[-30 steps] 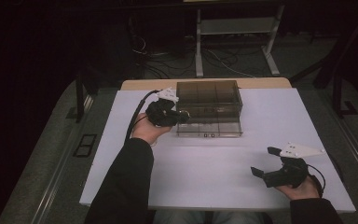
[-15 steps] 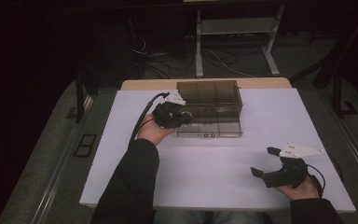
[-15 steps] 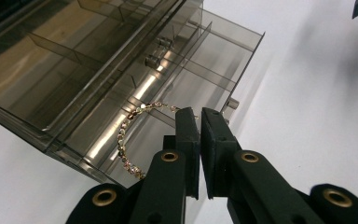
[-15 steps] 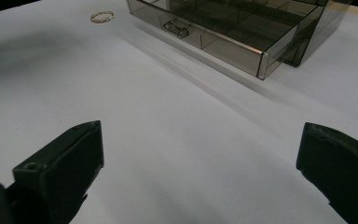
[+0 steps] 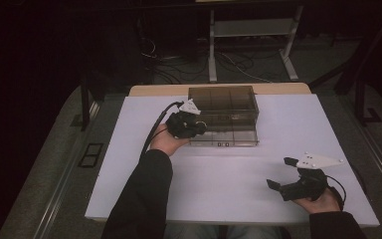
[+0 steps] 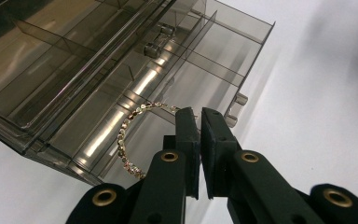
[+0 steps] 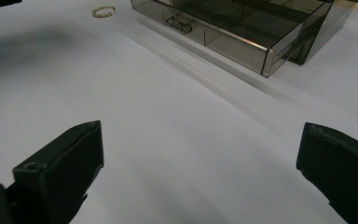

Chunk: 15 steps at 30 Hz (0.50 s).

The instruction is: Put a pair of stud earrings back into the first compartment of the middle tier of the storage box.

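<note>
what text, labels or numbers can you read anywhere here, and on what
None can be read.
The smoked clear organizer box bears small dark marks on its front edge in the high view, too small to read as letters.
The gold bracelet in the left tongs, the right tongs and the white table top carry no lettering.

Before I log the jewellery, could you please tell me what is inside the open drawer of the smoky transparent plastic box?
The open drawer shows bare divided compartments. The left gripper holds a gold beaded bracelet above it; black jaws cover the part beneath.
</note>
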Motion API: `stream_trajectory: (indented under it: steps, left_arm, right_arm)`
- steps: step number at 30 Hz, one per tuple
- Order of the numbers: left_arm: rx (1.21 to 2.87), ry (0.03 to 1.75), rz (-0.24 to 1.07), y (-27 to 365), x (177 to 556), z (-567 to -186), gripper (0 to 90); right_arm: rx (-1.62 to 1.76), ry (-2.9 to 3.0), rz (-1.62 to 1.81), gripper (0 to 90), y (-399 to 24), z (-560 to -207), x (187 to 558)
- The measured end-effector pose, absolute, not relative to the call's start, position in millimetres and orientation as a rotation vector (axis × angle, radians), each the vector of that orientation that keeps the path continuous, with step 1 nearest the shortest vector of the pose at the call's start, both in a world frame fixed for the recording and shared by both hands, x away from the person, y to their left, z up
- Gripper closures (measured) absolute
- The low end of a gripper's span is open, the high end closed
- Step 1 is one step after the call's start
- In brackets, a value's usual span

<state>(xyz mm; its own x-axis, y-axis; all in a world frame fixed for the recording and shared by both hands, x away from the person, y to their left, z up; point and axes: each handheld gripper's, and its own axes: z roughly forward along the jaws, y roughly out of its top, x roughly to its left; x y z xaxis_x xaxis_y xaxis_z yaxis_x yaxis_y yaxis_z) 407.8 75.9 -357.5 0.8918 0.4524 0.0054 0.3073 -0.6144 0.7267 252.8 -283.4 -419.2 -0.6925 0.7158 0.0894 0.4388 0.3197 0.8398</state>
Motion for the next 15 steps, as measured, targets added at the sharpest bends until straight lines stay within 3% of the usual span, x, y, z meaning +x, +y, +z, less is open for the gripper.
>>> stream_trajectory:
  steps: [15]
  left_arm:
    - [2.274,0.567,0.218,74,414,-369,85.6]
  right_arm:
    - [1.034,2.302,1.304,0.0,-282,-420,253]
